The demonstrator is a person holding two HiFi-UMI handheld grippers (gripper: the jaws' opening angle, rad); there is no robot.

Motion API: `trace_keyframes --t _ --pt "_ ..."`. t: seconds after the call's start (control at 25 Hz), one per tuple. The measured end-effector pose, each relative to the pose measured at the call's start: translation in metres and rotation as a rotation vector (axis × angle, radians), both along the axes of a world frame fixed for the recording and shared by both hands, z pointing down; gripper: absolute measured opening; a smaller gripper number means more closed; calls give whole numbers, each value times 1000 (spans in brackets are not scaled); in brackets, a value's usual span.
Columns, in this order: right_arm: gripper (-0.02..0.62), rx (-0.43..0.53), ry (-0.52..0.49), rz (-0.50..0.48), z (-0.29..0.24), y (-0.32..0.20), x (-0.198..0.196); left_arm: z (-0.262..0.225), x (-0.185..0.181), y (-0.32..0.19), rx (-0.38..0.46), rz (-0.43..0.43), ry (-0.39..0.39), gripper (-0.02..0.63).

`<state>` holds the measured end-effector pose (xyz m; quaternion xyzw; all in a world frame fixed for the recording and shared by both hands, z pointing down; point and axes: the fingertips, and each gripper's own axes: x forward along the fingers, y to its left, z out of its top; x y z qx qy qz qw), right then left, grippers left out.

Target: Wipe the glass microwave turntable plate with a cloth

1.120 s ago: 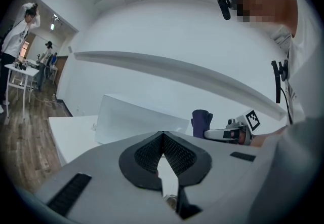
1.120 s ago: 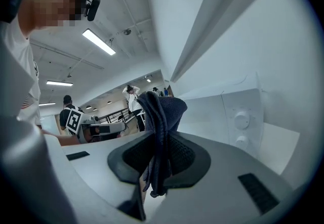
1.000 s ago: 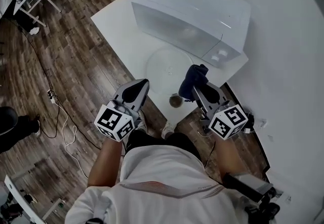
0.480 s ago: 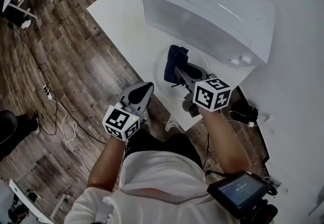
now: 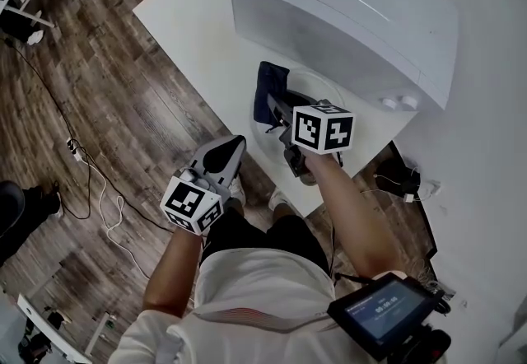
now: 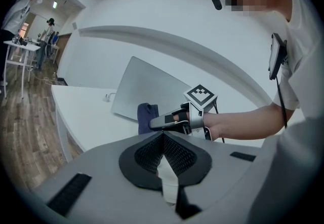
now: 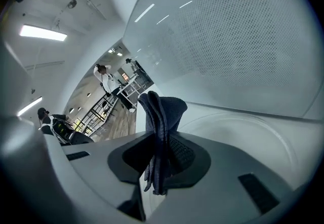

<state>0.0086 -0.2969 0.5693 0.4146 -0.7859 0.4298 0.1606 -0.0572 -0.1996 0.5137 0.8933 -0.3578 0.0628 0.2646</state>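
The clear glass turntable plate point(image 5: 323, 87) lies flat on the white table point(image 5: 193, 21), just in front of the white microwave point(image 5: 346, 16). A folded dark blue cloth point(image 5: 268, 89) is pinched in my right gripper point(image 5: 277, 105), which is shut on it and holds it over the plate's left part. In the right gripper view the cloth point(image 7: 163, 111) stands up between the jaws, with the plate point(image 7: 248, 132) beneath and the microwave door point(image 7: 243, 40) close behind. My left gripper point(image 5: 233, 146) is shut with nothing in it, off the table's near edge. Its jaws point toward the cloth point(image 6: 146, 114).
Wooden floor point(image 5: 99, 107) with trailing cables point(image 5: 90, 181) spreads left of the table. The microwave fills the table's far side right behind the plate. Desks and people stand far off point(image 6: 30, 25) in the room.
My right gripper carried the cloth from the table's near edge forward and left, out over the plate. The left gripper stayed almost where it was.
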Motion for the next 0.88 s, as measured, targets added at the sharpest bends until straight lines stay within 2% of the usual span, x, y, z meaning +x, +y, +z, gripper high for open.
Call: trace_keyframes --t 0.16,0.4,0.88 --pt "66 -64 64 -17 17 -5 -4 1 -2 -4 -5 -3 4 9" --pt "66 -91 198 -23 35 -13 8 7 -4 -8 -20 -9 9 9" --pt "66 -133 271 -46 46 -11 20 4 -1 -12 -25 16 37 9"
